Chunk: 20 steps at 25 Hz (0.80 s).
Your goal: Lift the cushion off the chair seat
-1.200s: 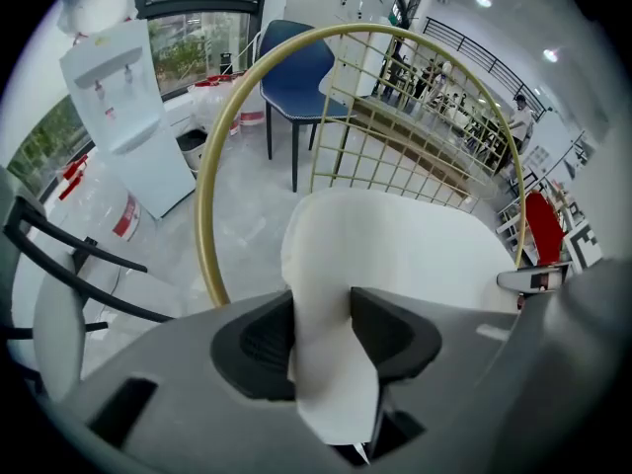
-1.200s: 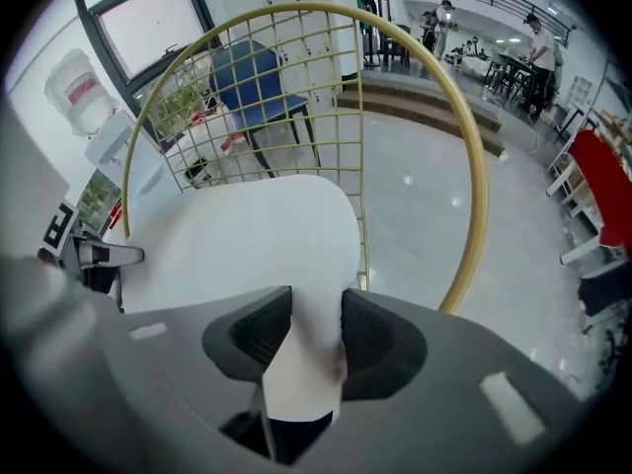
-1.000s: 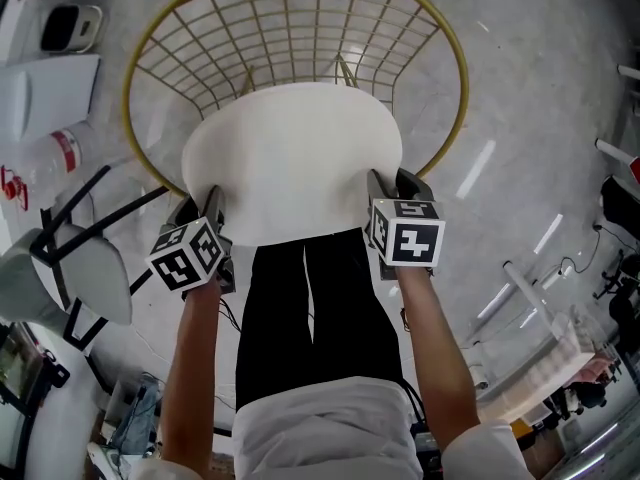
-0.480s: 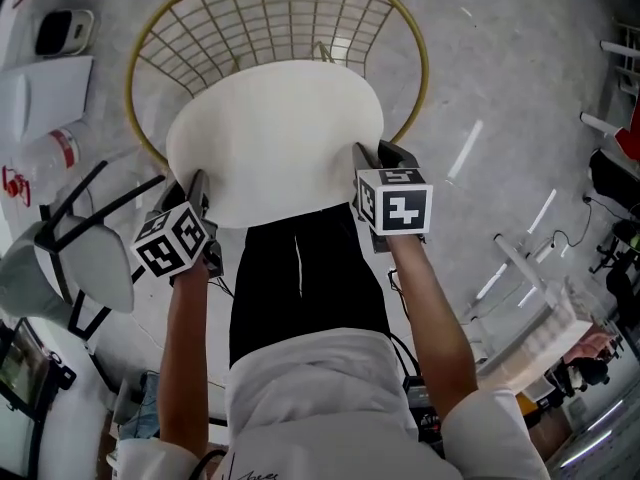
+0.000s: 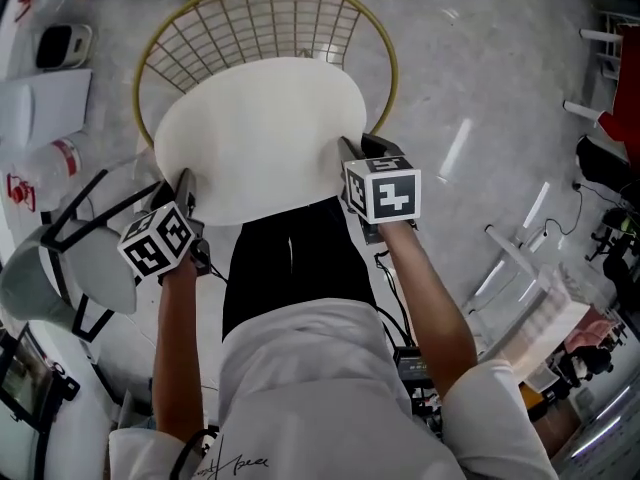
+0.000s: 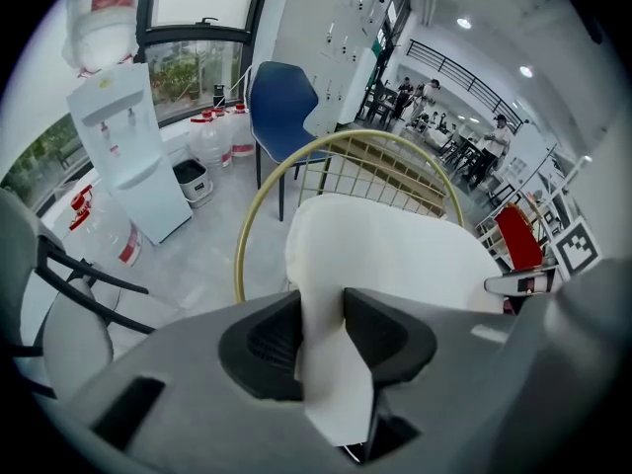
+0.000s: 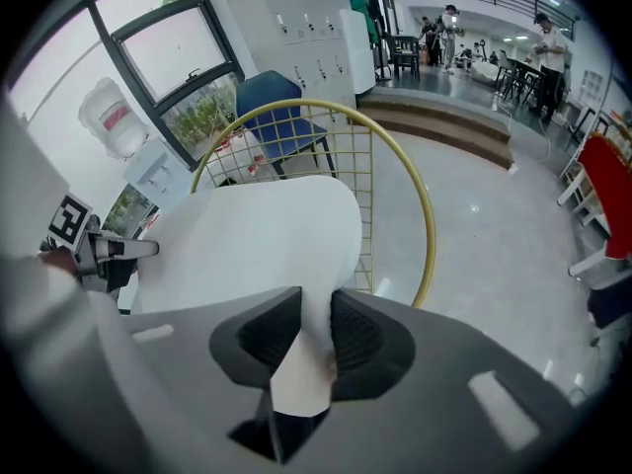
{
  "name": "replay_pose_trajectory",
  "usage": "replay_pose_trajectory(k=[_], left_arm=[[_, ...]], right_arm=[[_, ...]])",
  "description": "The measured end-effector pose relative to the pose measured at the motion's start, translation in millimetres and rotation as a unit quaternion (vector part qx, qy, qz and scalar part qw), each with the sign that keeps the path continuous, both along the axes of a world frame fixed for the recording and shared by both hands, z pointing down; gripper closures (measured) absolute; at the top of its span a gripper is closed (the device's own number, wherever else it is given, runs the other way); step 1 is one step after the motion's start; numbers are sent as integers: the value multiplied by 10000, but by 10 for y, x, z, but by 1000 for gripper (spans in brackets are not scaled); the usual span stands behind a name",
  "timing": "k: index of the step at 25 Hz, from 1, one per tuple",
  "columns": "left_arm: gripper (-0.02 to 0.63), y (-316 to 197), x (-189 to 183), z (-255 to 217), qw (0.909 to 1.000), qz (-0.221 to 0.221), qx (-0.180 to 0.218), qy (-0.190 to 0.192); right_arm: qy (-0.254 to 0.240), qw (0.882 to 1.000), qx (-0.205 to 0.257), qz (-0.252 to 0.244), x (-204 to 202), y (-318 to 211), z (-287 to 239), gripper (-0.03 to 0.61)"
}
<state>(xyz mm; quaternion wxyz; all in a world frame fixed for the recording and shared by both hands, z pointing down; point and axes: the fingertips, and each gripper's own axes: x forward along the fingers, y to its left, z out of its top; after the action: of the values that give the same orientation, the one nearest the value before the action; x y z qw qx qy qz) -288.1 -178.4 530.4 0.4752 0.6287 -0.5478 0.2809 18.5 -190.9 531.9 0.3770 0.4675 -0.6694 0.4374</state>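
A round white cushion (image 5: pixel 260 138) hangs above the gold wire chair (image 5: pixel 265 13), held level by its two near edges. My left gripper (image 5: pixel 186 190) pinches the cushion's left edge and my right gripper (image 5: pixel 350 158) pinches its right edge. In the left gripper view the cushion (image 6: pixel 395 255) folds down between the dark pads of that gripper (image 6: pixel 321 339), whose jaws are still closing. The right gripper view shows the cushion (image 7: pixel 247 245) squeezed the same way in that gripper (image 7: pixel 314 339), its jaws also closing. The chair's seat is hidden under the cushion.
A grey chair with black legs (image 5: pixel 60 268) stands close on the left, beside water bottles (image 5: pixel 50 158) and a white dispenser (image 6: pixel 128 156). A blue chair (image 6: pixel 281 107) is behind the gold one. A white rack (image 5: pixel 520 258) and a red chair (image 7: pixel 607 205) stand to the right.
Both grippers have risen together with the cushion in them, and the cushion now sits higher over the wire chair, hiding more of its frame.
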Motion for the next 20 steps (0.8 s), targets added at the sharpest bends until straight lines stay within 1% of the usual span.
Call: replay_pose_trajectory(k=[8, 16, 20], left_arm=[[486, 104, -44, -316, 9999, 8, 118, 86], [486, 80, -41, -564, 9995, 34, 256, 174], [486, 14, -23, -683, 9991, 39, 356, 212]], right_arm=[[-92, 9997, 58, -203, -68, 63, -338, 495], [-73, 9997, 159, -191, -66, 84, -639, 500], [-71, 9993, 284, -225, -53, 14, -789, 500]])
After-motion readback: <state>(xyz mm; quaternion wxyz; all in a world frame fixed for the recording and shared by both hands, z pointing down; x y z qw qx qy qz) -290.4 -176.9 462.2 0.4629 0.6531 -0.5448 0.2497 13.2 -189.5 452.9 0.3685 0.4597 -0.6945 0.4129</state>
